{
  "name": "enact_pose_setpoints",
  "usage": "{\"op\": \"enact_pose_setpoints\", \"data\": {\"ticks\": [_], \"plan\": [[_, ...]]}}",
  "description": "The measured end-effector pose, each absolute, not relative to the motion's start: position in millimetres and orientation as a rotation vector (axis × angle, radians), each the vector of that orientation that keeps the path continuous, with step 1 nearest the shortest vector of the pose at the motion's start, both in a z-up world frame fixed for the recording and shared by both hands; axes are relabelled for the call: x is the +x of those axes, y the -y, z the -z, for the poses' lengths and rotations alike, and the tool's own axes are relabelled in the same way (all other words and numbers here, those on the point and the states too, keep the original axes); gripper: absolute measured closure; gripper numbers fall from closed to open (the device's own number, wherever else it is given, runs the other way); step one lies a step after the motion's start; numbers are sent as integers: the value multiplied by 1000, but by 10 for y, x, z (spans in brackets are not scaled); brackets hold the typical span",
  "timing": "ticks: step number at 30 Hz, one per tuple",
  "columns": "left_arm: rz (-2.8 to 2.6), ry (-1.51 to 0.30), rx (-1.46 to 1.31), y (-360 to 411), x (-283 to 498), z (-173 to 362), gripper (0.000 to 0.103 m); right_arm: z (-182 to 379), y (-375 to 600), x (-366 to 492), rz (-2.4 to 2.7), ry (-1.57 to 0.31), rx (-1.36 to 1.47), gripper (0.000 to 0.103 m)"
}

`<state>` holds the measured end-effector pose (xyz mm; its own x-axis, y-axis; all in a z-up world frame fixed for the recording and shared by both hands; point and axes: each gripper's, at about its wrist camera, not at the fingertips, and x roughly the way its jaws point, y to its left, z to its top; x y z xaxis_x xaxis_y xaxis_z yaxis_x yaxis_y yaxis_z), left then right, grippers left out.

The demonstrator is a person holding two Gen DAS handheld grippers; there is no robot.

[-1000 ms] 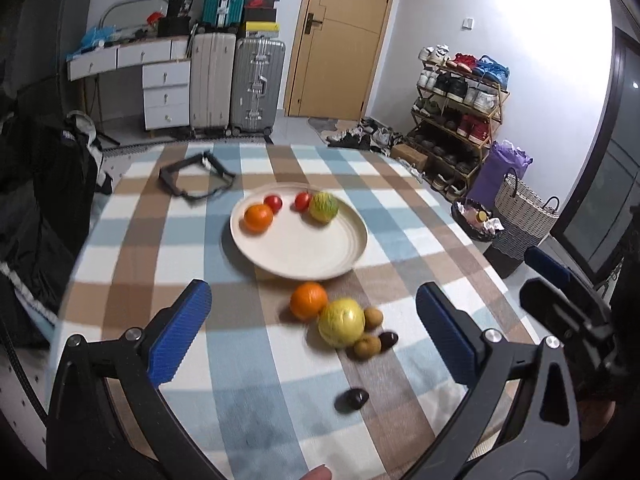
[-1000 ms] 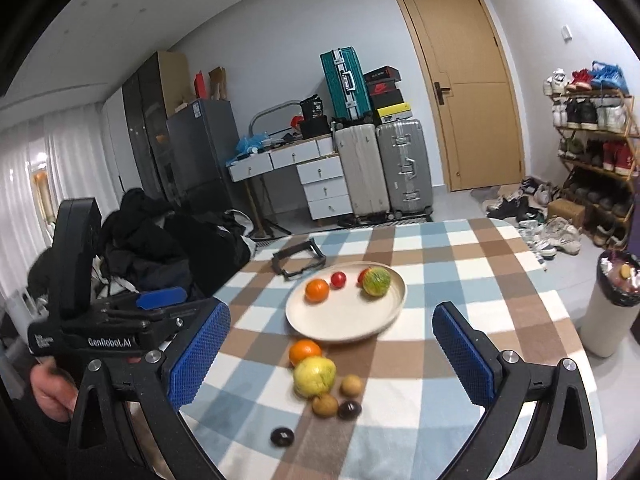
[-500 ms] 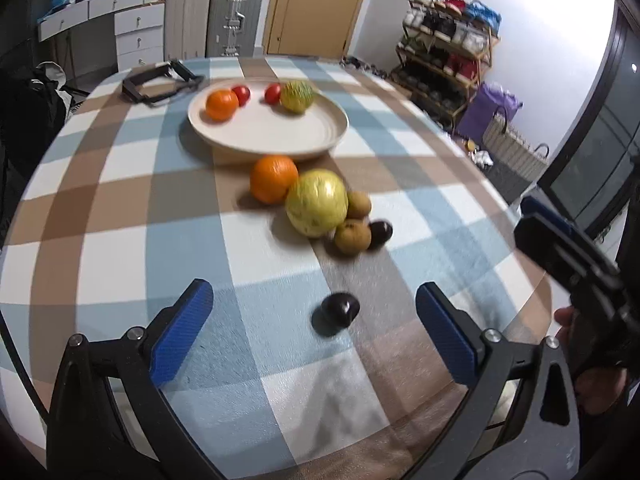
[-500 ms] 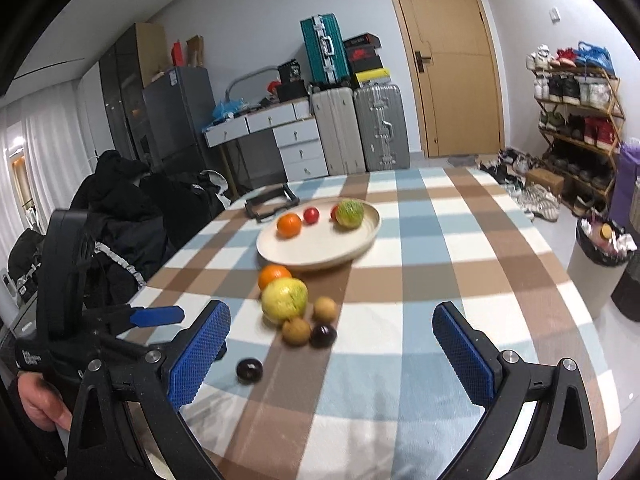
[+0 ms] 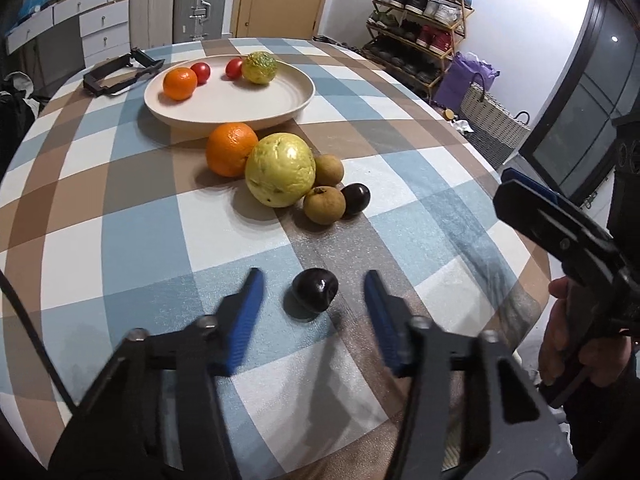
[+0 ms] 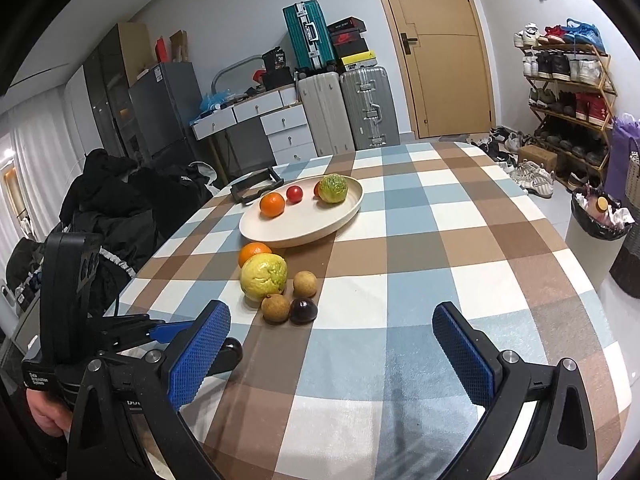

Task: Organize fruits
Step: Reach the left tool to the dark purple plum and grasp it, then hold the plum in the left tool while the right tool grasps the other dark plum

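Between the released left hand-held gripper (image 5: 312, 300) fingers sits a roundish dark plum (image 5: 314, 289).

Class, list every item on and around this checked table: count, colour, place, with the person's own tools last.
plate: one, cream, far side of the table
fruit on plate: two red tomatoes, one small orange, one green-yellow fruit
large orange: one, just in front of the plate
yellow fruit: one, beside the large orange
brown fruits: two, next to the yellow fruit
dark plums: two; one lies alone between the left gripper's fingers
black frame: one, left of the plate
suitcases: three; two grey, one teal on top
shoe rack: one, right wall
left gripper: open, blue pads
right gripper: open, blue pads
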<state>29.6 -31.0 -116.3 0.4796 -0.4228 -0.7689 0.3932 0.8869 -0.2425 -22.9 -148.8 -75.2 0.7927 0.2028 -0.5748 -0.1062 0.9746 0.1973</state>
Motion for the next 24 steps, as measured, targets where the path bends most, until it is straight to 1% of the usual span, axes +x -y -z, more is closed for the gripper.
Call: {"op": "enact_pose_setpoints", "data": {"ticks": [2, 3, 4, 8, 14, 24], "plan": [[520, -955, -37, 297, 310, 1171, 72, 754, 1475, -230, -168, -637, 155, 0], [533, -959, -40, 289, 326, 1176, 80, 761, 1470, -227, -170, -639, 155, 0], [537, -962, -40, 277, 344, 1179, 83, 762, 1468, -232, -170, -641, 155, 0], [569, -976, -75, 208, 393, 1200, 84, 779, 1455, -223, -171, -652, 152, 0], [561, -948, -102, 94, 381, 1165, 84, 804, 1444, -162, -170, -676, 153, 0], [529, -864, -176, -242, 390, 911, 84, 958, 1418, 179, -247, -794, 190, 0]]}}
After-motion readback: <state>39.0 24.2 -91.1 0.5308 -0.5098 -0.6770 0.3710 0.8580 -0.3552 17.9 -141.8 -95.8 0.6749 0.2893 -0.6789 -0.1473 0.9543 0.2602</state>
